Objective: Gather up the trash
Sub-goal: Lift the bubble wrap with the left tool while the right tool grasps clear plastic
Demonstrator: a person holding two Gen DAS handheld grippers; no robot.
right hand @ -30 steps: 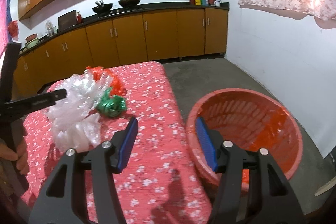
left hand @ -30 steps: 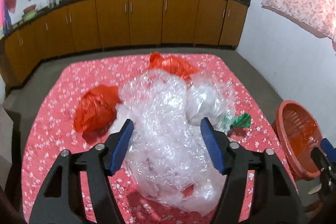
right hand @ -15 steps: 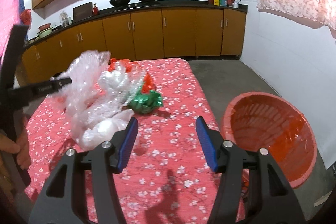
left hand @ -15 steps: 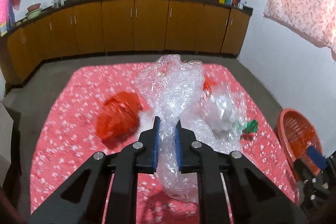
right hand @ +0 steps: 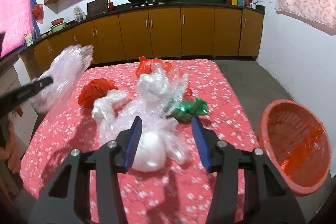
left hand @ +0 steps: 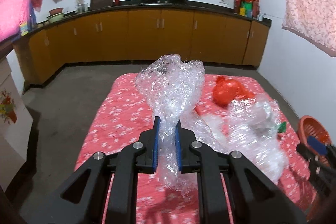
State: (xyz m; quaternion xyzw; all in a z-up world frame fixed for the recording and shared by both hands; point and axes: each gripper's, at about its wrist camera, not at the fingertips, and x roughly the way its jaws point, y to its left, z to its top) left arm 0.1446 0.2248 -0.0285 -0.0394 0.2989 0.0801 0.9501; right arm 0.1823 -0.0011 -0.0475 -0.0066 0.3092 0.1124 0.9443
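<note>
Since a second ago, the left gripper has shut its fingers on a clear bubble wrap sheet and lifted it up off the desk. Going right, the right gripper is closing its fingers around the white plastic bag, which still lies on the desk in the shiny, crinkly pile. I think it should squeeze the bunched part well, then carry it over to the orange basket beside the desk.
</note>
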